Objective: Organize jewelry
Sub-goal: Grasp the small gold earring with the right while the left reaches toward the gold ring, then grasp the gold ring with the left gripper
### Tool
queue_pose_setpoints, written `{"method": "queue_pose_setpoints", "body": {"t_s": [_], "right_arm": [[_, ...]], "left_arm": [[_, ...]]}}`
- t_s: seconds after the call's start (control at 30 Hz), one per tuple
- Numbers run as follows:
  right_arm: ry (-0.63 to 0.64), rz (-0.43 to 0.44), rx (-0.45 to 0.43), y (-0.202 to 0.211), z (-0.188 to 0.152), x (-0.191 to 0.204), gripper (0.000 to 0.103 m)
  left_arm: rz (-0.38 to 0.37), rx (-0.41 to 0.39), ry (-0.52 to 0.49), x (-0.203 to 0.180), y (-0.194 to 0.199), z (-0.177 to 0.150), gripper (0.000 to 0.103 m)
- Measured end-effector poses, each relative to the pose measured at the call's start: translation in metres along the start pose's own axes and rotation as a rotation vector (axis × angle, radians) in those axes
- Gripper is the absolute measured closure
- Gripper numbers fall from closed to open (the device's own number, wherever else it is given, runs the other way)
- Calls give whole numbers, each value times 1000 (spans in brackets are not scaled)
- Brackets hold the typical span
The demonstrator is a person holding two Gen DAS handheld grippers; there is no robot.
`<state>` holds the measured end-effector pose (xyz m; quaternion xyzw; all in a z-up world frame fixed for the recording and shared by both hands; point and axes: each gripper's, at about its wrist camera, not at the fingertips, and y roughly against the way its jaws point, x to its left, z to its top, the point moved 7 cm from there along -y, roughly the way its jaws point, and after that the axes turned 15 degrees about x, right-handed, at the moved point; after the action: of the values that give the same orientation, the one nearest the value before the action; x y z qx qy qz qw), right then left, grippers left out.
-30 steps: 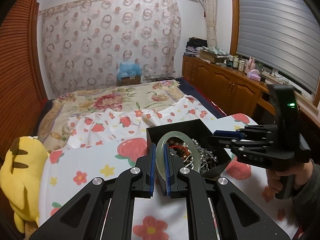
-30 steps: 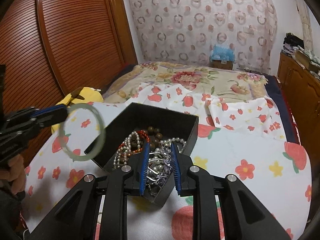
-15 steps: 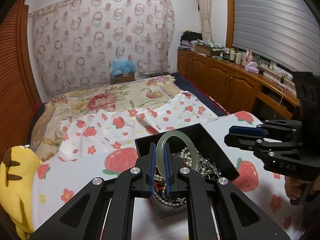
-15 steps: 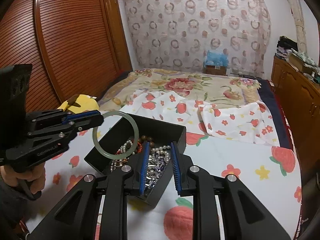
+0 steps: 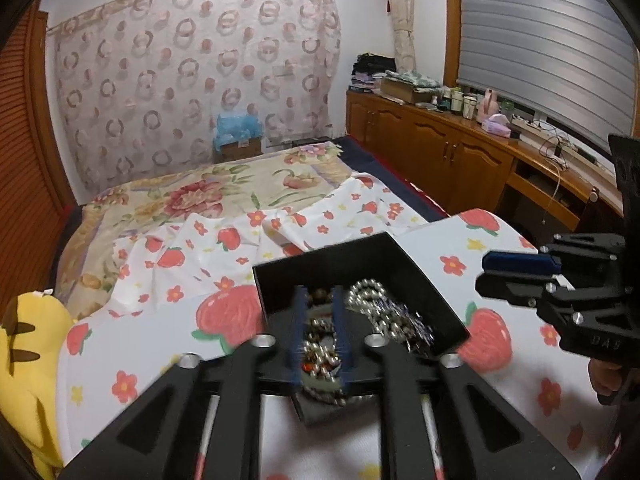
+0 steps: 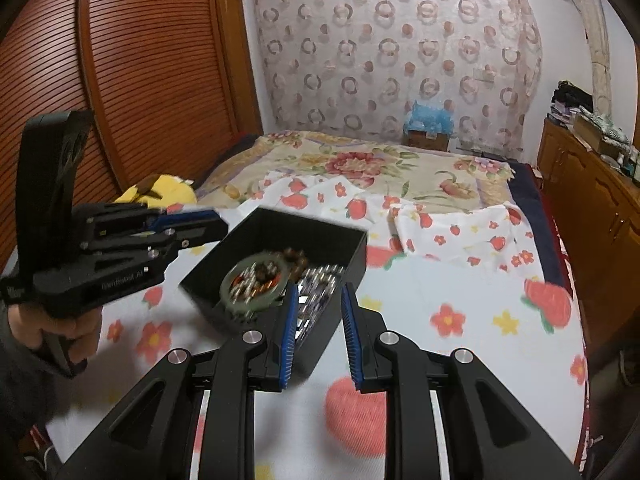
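The left hand-held gripper (image 5: 319,330), which was clenching the green bangle half a second ago, is now standing released, and the bangle (image 6: 253,284) is lying on the tangle of beads inside the black box (image 6: 320,227) on the bed. The right hand-held gripper (image 6: 318,330) is hovering released over the box's near corner, so this piece looks stowed.

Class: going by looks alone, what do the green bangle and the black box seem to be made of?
Green bangle: probably jade or glass; pale, translucent, smooth, though motion-blurred. Black box: likely card or plastic; thin, straight matte walls without shine.
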<state>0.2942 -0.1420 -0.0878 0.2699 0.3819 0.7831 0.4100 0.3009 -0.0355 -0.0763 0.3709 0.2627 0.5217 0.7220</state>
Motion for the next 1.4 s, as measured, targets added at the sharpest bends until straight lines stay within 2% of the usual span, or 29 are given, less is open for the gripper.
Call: {"method": "queue_pose_setpoints", "body": {"t_s": [0.03, 0.33, 0.47, 0.57, 0.7, 1.0, 1.07, 1.1, 1.4], "right_arm": [[5, 6, 7, 1, -5, 4, 76], [71, 30, 70, 1, -52, 40, 76], [104, 40, 113, -10, -62, 54, 76], [136, 52, 157, -22, -71, 66, 76], [166, 58, 197, -36, -76, 74, 76], [200, 42, 253, -58, -77, 78, 76], [212, 35, 251, -58, -76, 79, 76], [217, 34, 251, -57, -77, 78, 87], [146, 12, 215, -42, -77, 50, 87]], "left_arm": [[-3, -3, -4, -1, 3, -4, 76], [-39, 42, -26, -13, 18, -62, 75], [-47, 70, -17, -14, 16, -82, 73], [-43, 95, -13, -15, 12, -99, 64], [-39, 130, -8, -14, 7, -113, 64], [-54, 172, -14, -18, 1, -127, 61], [-61, 174, -23, -21, 1, -126, 57], [-64, 176, -27, -22, 1, -126, 57], [-104, 197, -70, -43, -1, -125, 57]]}}
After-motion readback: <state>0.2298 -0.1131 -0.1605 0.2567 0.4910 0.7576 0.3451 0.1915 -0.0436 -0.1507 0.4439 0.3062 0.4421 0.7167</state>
